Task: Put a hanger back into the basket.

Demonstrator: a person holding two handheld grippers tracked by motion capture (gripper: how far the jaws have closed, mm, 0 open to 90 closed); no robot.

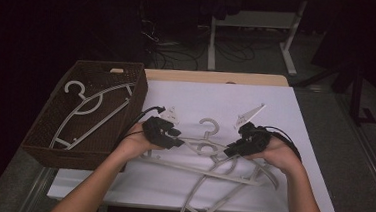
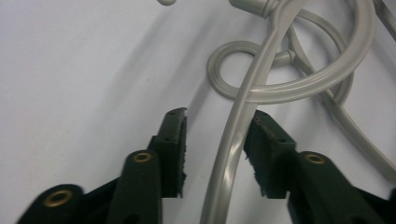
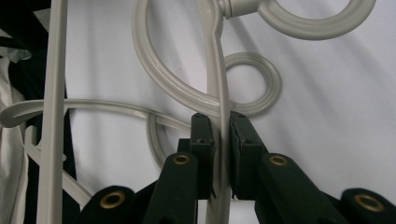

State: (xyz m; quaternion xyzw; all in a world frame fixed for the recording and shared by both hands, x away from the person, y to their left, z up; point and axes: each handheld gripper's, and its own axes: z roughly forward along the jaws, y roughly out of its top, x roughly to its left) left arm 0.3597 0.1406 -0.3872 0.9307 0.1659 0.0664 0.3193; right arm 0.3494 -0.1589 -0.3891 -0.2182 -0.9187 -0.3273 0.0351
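While one hanger [image 1: 93, 112] already lies in the basket [image 1: 41, 136] at the table's [image 1: 300, 124] left in the high view, several tangled hangers [image 1: 221, 171] wait on the white top between both grippers, so the tidying looks barely begun. In the left gripper view, the left gripper [image 2: 215, 140] stands spread around a hanger arm [image 2: 229, 154], one pad touching or nearly so. In the right gripper view, the right gripper [image 3: 220, 128] pinches a hanger's arm [image 3: 218, 70]; which hanger is which stays unclear.

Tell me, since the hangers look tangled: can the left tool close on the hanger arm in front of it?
Probably yes. The hanger arm already runs between the left tool's open jaws, touching one pad, with bare white table around.
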